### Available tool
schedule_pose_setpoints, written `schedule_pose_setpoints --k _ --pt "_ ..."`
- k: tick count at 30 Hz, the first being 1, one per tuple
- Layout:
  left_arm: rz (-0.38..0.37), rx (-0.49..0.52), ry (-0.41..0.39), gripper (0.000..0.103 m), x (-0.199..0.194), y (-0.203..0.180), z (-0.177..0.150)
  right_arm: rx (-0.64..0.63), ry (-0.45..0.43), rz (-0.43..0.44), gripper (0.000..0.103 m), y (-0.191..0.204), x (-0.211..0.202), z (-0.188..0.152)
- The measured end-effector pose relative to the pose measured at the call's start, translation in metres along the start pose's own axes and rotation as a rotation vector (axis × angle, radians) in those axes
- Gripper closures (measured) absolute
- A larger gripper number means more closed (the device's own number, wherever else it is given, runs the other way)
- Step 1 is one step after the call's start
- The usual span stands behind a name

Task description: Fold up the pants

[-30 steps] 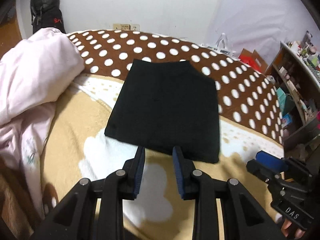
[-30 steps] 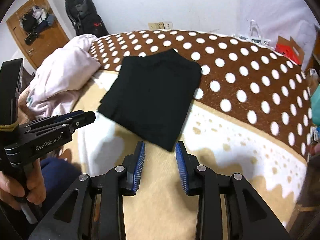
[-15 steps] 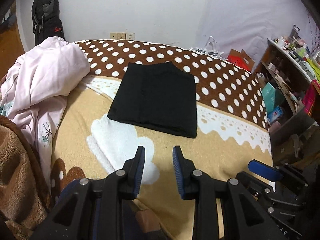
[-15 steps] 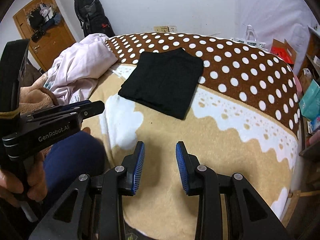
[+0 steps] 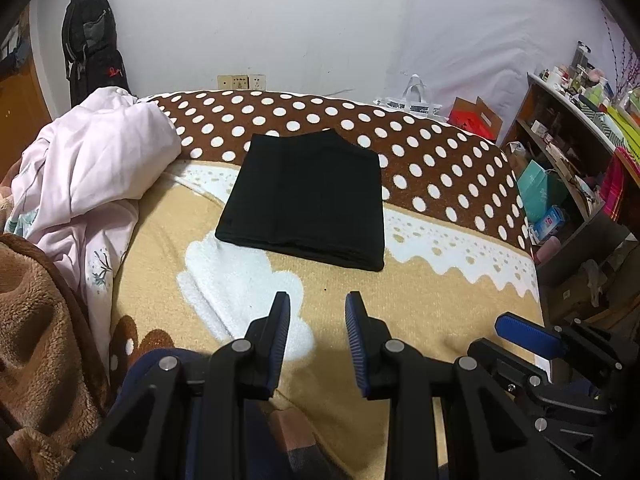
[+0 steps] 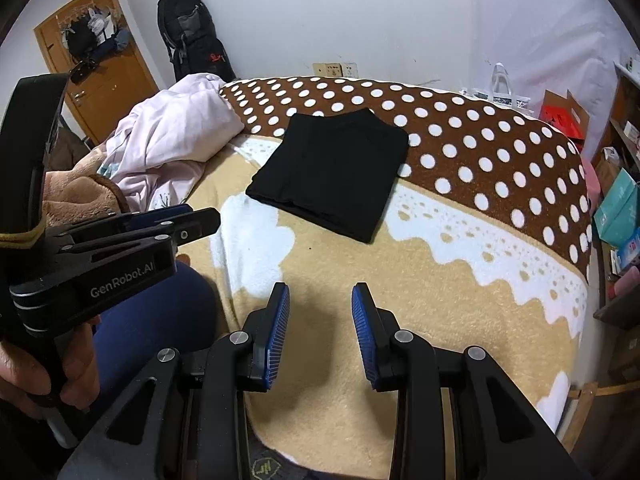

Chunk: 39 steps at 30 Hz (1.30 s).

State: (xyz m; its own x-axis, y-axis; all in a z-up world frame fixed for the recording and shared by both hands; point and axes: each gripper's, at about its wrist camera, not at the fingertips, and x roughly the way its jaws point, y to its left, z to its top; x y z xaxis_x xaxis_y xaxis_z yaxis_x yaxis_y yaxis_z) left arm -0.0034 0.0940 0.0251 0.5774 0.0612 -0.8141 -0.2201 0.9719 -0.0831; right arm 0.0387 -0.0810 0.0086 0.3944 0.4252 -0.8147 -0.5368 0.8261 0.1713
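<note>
The black pants (image 5: 308, 200) lie folded into a neat rectangle on the bed, across the line between the dotted brown band and the tan part; they also show in the right wrist view (image 6: 332, 172). My left gripper (image 5: 317, 304) is open and empty, held well back from the pants over the tan blanket. My right gripper (image 6: 320, 296) is open and empty, also well short of the pants. The left gripper shows from the side in the right wrist view (image 6: 188, 220), and the right gripper shows at the lower right of the left wrist view (image 5: 524, 332).
A pile of pink bedding (image 5: 92, 160) and a brown fleece (image 5: 36, 320) lie at the left of the bed. A black backpack (image 5: 92, 52) leans on the wall. Shelves and boxes (image 5: 568, 152) crowd the right side. A wooden door (image 6: 100, 60) stands behind left.
Both grippers have pulled back and risen away from the folded pants, which now look smaller and farther off. The pants have not moved. Both grippers stay open.
</note>
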Motion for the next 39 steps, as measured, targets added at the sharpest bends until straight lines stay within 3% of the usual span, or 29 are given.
schedule_pose_setpoints --k 39 --pt "0.01 -0.017 0.048 0.072 0.027 0.008 -0.012 -0.035 0.055 -0.016 0.069 0.014 0.018 0.001"
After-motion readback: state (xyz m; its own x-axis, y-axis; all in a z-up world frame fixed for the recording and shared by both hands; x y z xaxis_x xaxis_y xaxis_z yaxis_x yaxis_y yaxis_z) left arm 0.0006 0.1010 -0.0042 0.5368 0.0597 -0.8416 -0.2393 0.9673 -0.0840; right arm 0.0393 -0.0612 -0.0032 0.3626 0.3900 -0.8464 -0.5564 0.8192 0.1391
